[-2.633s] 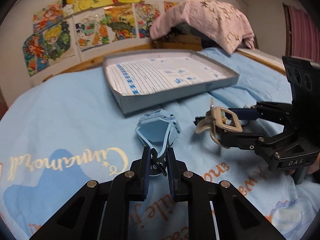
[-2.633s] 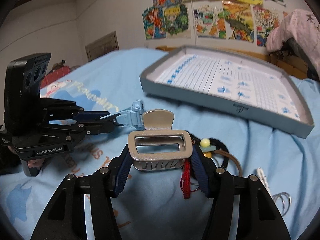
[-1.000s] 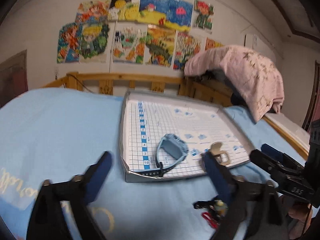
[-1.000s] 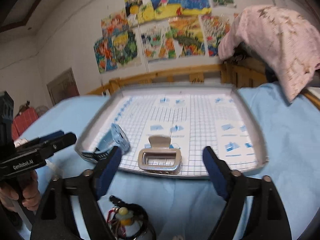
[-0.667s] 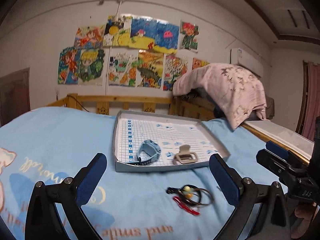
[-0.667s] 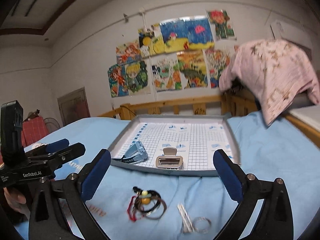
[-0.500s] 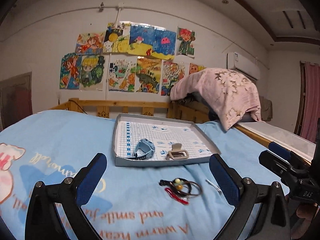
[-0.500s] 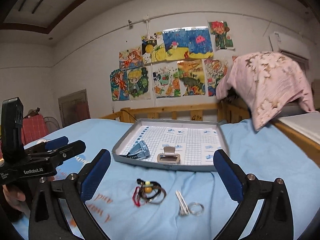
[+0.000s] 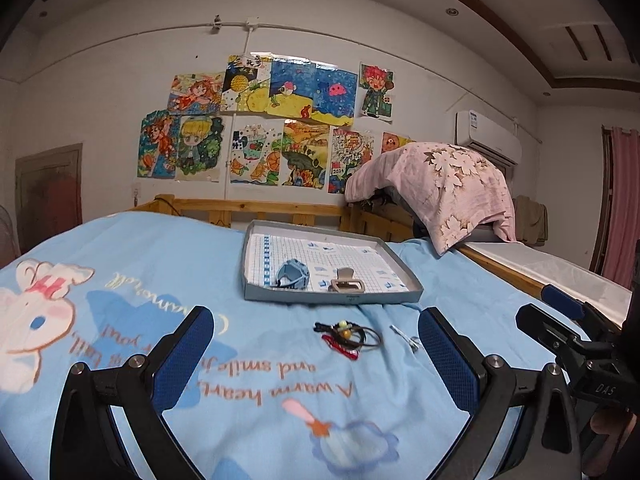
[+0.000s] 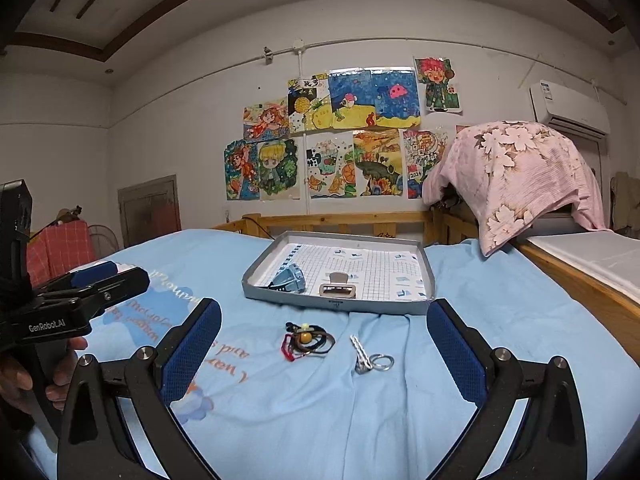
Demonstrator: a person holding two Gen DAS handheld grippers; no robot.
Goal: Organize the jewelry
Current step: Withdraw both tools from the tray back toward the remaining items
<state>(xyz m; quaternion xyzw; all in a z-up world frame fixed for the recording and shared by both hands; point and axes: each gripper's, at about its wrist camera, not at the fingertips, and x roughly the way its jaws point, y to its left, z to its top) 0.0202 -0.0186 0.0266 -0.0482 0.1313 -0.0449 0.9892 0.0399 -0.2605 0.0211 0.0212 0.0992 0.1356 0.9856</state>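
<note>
Right wrist view: right gripper (image 10: 324,334) and left gripper (image 9: 316,344) both spread wide, empty. Watch (image 10: 291,278) and hair clip (image 10: 338,287) lie in grey tray (image 10: 340,307); bracelets (image 10: 308,342), ring (image 10: 382,361) on blue bedsheet (image 10: 480,288), unobstructed.

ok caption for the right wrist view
Open right gripper facing bracelets and ring on bedsheet; watch, hair clip in tray.

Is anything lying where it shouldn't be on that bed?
Yes. The blue watch and hair claw sit in the grey tray, but a tangle of cord bracelets and a silver clip with a ring lie loose on the blue sheet in front of it.
</note>
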